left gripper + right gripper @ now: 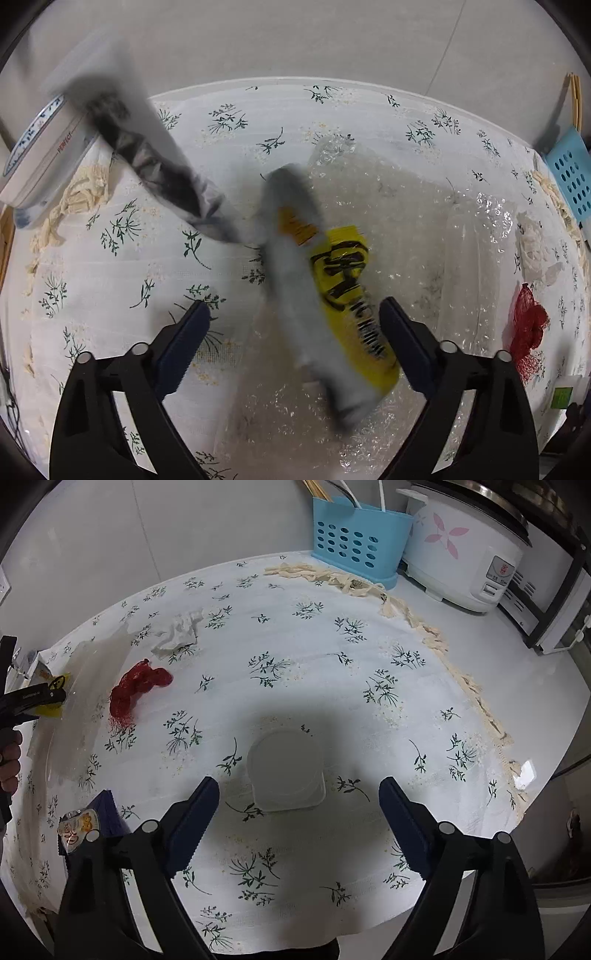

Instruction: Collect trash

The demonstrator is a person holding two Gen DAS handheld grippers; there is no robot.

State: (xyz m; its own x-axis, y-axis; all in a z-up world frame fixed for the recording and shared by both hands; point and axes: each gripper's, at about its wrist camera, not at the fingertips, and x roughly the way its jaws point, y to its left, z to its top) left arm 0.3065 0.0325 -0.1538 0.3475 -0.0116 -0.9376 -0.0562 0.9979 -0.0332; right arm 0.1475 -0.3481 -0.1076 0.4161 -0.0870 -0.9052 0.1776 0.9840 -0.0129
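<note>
Floral tablecloth (110, 280) bears a blurred yellow wrapper (351, 306) with black lettering; both grippers' jaws apart.

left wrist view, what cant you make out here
- Yellow packet: lettering unreadable, smeared by motion blur, partly behind a grey blurred streak.
- Blurred dark-and-white object: identity unclear.
- Blue basket: cut off by the right fisheye edge.
</note>
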